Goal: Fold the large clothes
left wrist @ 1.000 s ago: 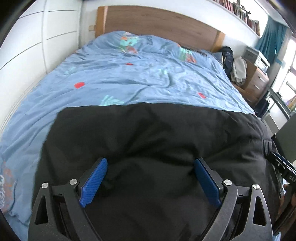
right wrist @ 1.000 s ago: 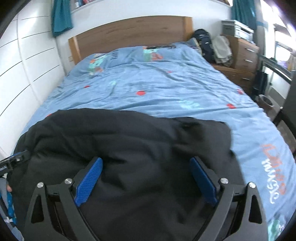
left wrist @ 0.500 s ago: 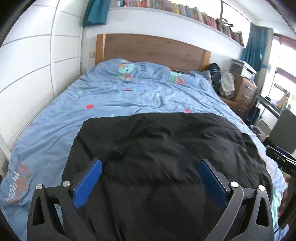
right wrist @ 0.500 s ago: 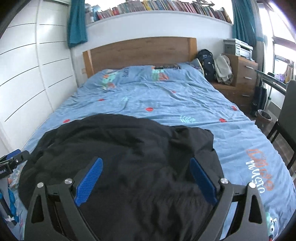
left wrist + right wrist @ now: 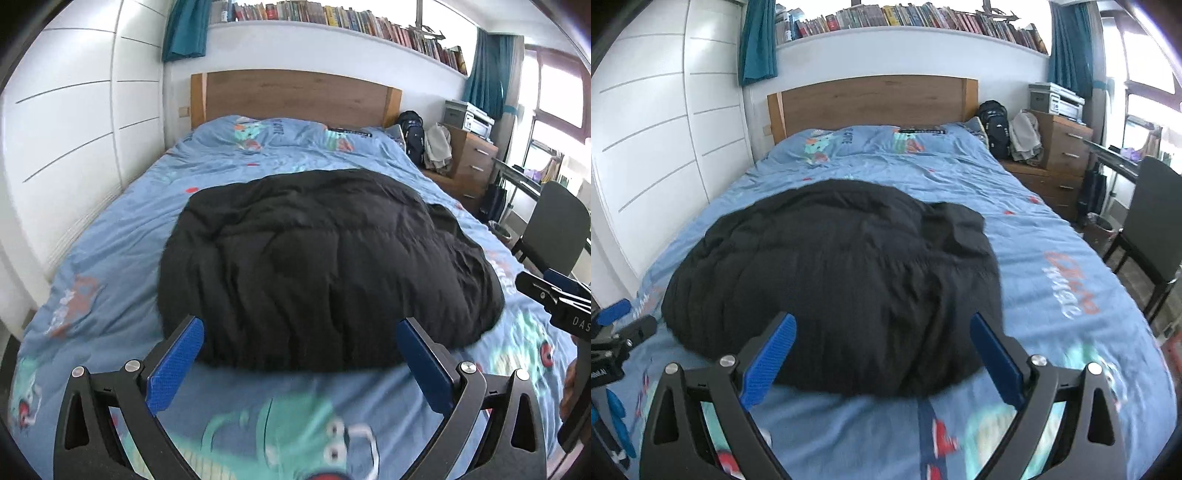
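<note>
A large black padded garment (image 5: pixel 325 266) lies in a rounded, folded heap on the blue patterned bedcover (image 5: pixel 122 236). It also shows in the right wrist view (image 5: pixel 842 277). My left gripper (image 5: pixel 301 365) is open and empty, held above the bedcover just short of the garment's near edge. My right gripper (image 5: pixel 884 356) is open and empty, also just short of that near edge. The right gripper shows at the right edge of the left wrist view (image 5: pixel 554 299), and the left gripper at the left edge of the right wrist view (image 5: pixel 613 332).
A wooden headboard (image 5: pixel 295 98) and white wall panels (image 5: pixel 74 140) bound the bed at the back and left. On the right stand a wooden dresser (image 5: pixel 469 166), a black backpack (image 5: pixel 413 136) and a dark chair (image 5: pixel 554 229).
Both grippers have pulled back and risen away from the garment. It was under the fingers before; now it lies whole in front of them with bedcover showing below.
</note>
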Tool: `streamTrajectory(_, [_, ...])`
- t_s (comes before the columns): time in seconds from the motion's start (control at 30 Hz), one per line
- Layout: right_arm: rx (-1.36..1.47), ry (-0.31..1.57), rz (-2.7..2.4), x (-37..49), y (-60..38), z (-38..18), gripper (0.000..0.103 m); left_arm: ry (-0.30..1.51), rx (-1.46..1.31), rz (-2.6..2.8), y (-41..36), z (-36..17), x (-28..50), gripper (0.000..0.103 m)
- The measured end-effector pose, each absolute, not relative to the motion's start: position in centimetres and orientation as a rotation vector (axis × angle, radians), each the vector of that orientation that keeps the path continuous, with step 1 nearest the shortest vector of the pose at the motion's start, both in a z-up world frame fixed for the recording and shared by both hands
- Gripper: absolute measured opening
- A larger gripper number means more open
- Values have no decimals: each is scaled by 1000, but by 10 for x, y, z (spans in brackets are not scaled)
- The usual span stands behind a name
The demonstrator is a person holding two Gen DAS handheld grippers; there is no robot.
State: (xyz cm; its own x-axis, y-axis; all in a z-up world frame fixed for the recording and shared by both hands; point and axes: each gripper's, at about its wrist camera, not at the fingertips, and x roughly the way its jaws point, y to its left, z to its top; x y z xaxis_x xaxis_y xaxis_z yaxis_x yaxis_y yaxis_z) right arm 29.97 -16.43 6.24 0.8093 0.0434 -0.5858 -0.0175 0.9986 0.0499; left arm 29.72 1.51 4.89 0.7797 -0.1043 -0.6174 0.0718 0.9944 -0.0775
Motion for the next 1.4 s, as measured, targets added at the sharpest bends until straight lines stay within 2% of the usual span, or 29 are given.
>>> streamTrajectory(0.3, [28, 654, 34, 192, -157, 68, 96, 605, -54, -57, 12, 75, 190, 102])
streamTrajectory(0.67, [22, 585, 50, 95, -141, 92, 96, 575, -53, -95, 11, 86, 115, 102])
streamTrajectory(1.4, [44, 572, -8, 40, -152, 91, 96, 488, -37, -53, 19, 88, 41, 102])
